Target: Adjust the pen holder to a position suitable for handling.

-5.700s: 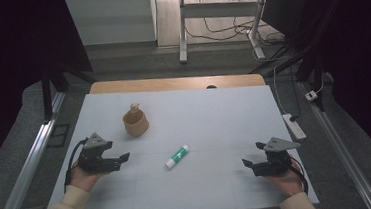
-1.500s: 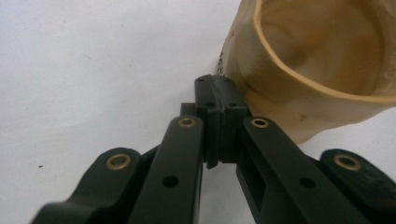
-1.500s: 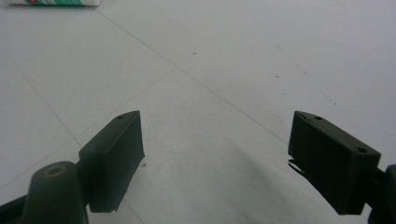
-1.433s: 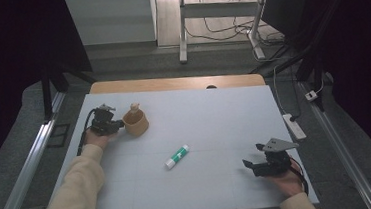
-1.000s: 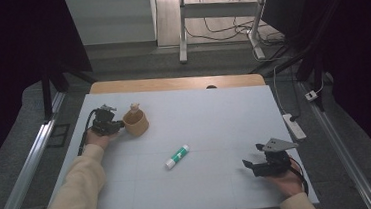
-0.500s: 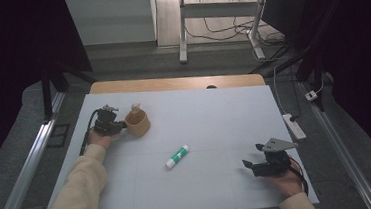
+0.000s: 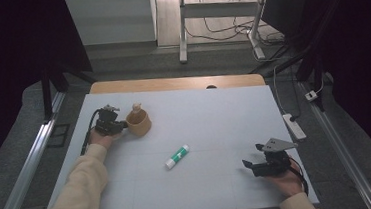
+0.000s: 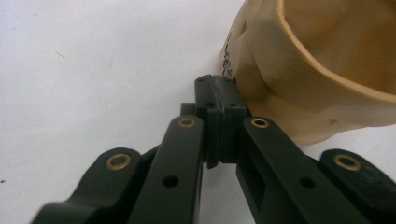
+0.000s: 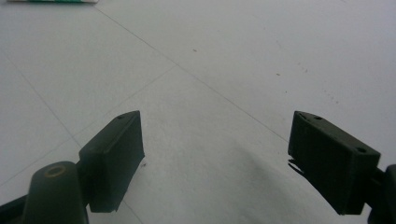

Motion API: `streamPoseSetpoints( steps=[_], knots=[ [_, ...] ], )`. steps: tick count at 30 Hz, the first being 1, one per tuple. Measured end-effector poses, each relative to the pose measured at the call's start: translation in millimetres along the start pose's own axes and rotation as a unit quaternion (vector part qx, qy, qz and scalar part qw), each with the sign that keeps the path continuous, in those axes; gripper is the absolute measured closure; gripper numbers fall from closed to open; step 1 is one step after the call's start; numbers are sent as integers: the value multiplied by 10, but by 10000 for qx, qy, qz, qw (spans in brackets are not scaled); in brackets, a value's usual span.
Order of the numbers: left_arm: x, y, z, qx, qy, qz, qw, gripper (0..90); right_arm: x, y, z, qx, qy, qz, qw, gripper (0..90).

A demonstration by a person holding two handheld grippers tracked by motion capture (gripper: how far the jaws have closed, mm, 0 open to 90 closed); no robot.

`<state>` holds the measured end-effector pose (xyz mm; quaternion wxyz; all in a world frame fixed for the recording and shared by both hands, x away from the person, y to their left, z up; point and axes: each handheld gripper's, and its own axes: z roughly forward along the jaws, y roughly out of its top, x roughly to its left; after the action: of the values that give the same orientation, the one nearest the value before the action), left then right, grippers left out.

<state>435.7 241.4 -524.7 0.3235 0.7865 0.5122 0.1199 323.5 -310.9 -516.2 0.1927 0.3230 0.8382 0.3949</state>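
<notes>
Left gripper (image 8: 219, 116) is clenched empty, tips touching the tan cup (image 7: 139, 123). Right gripper (image 9: 229, 163) rests wide open, well away from the cup; nothing is grasped yet, and moving the cup is all to come.

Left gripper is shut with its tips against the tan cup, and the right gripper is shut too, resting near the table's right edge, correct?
Not quite: the right gripper is open, its jaws standing wide apart over bare table in the right gripper view. The left gripper is shut against the tan cup.

Your left tongs (image 7: 123, 123) went from the near-left of the surface (image 7: 214, 112) up to the far-left, now w/ tips against the tan cup (image 7: 139, 123), jaws shut together. Cup has slid slightly right & nearer vs. a sec ago.
</notes>
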Motion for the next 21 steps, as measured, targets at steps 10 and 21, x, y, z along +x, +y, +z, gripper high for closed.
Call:
streamPoseSetpoints(
  steps=[10,21],
  knots=[
    [-37,43,46,-19,-54,16,10000,883,0,1,0,5,1,-7,10000,181],
    [-121,124,130,-44,-130,84,9999,883,0,0,-1,-5,34,-16,10000,182]
  ],
)
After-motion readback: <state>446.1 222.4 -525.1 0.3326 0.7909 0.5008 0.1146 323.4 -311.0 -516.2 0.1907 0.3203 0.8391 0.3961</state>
